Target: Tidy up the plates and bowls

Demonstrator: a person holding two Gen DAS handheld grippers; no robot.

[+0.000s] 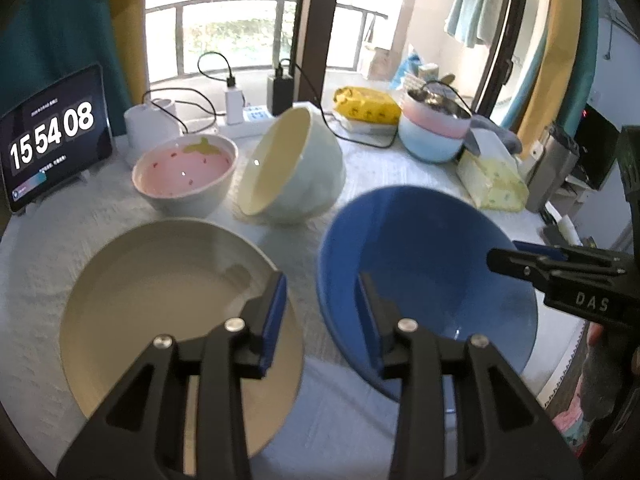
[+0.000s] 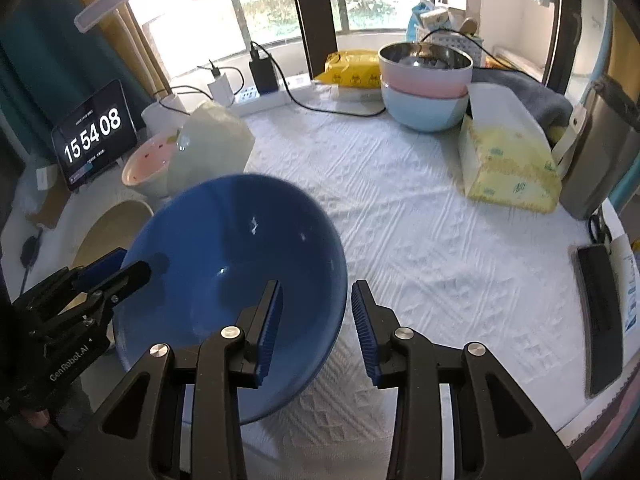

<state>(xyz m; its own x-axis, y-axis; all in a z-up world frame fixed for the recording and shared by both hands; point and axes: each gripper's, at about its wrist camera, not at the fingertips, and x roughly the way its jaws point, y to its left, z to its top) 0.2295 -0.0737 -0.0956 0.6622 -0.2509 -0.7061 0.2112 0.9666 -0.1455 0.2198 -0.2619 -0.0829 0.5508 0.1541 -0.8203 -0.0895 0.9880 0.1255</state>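
Observation:
A blue bowl (image 1: 424, 276) sits on the white tablecloth, also in the right wrist view (image 2: 236, 280). My left gripper (image 1: 322, 312) is open, its jaws straddling the bowl's left rim beside a beige plate (image 1: 160, 300). My right gripper (image 2: 316, 320) is open, straddling the bowl's right rim; it shows in the left wrist view (image 1: 532, 258). Behind stand a pink strawberry bowl (image 1: 184, 172) and a pale green bowl (image 1: 292, 168) tipped on its side.
A stack of pink and light blue bowls (image 2: 424, 84) holding a steel bowl stands at the back right. Tissue packs (image 2: 508, 156), a power strip with chargers (image 2: 260, 84), a tablet clock (image 2: 94, 136) and a phone (image 2: 598, 320) line the table (image 2: 420, 220) edges.

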